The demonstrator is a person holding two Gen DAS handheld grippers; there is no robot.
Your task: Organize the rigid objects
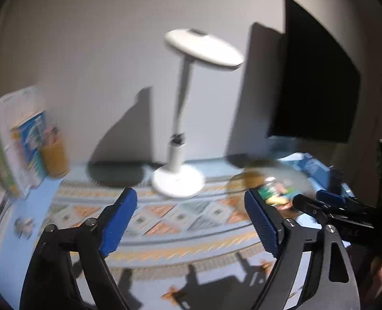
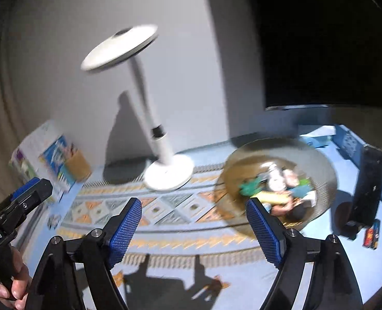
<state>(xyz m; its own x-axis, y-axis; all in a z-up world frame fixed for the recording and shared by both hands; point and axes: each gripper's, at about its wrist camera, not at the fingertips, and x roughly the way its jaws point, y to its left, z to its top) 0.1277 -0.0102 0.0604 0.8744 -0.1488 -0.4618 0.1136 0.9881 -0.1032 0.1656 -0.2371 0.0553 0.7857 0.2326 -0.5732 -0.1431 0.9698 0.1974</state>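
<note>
A round woven basket (image 2: 317, 160) holding several small colourful objects (image 2: 276, 188) sits on the patterned mat at the right; it also shows in the left wrist view (image 1: 289, 175), blurred. My right gripper (image 2: 194, 222) is open and empty above the mat, left of the basket. My left gripper (image 1: 191, 219) is open and empty above the mat in front of the lamp. The right gripper shows in the left wrist view (image 1: 330, 204), and the left gripper shows in the right wrist view (image 2: 28, 193). Both views are motion-blurred.
A white desk lamp (image 1: 178, 178) stands at the back middle. A dark monitor (image 1: 317, 82) hangs at the right. Boxes (image 1: 22, 142) lean at the left wall. A black upright device (image 2: 366, 186) and a small box (image 2: 371, 236) stand right of the basket. A small item (image 1: 24, 227) lies at left.
</note>
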